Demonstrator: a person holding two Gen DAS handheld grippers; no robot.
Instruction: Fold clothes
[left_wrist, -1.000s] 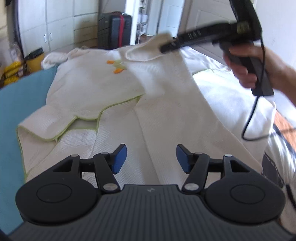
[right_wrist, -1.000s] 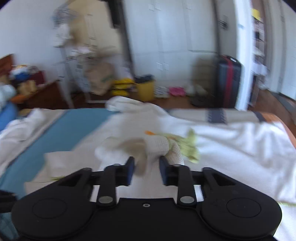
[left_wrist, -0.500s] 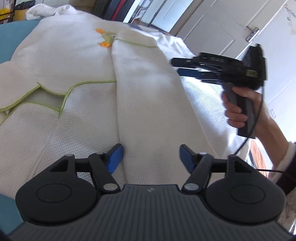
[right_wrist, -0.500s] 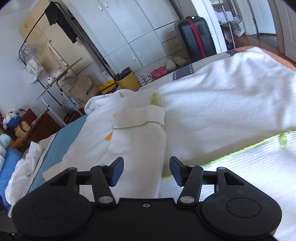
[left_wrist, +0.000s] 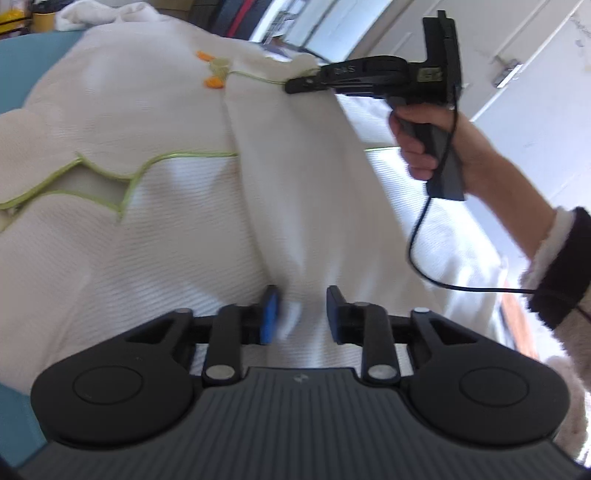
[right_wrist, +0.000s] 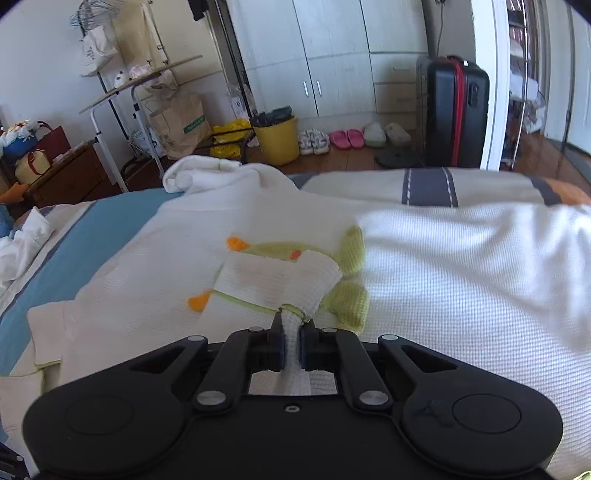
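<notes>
We have a white waffle-weave garment (left_wrist: 155, 206) spread on the bed (right_wrist: 461, 280), trimmed along its edges with thin green piping (left_wrist: 177, 157). A long folded panel, probably a sleeve (left_wrist: 295, 177), lies over the body of the garment and runs lengthwise from our left tool up to our right tool, its long axis pointing away from the left wrist camera toward the far end of the bed. Near the far end of that panel sit small orange patches (right_wrist: 236, 243) and a pale green knitted piece (right_wrist: 351, 254), which we cannot identify more closely.

Our right tool (right_wrist: 291, 347) has its fingers drawn close together, clamped on the piped end of the sleeve, with the cloth bunched between the pads; in the left wrist view the same tool (left_wrist: 295, 83) is seen from the side at the sleeve's far corner, held by our right hand (left_wrist: 424, 147). Our left tool (left_wrist: 301, 314) has its fingers partly apart, one on each side of a raised ridge of the sleeve's near end; the blue pad (left_wrist: 269, 314) on one side touches the cloth, but motion blur keeps us from saying whether the fabric is gripped.

Beyond the bed, on the wooden floor, a yellow bucket (right_wrist: 277, 140) holds something dark, a brown paper bag (right_wrist: 181, 125) stands by a rack, and a black suitcase (right_wrist: 454, 114) with a red stripe stands upright near some shoes (right_wrist: 347, 138).
</notes>
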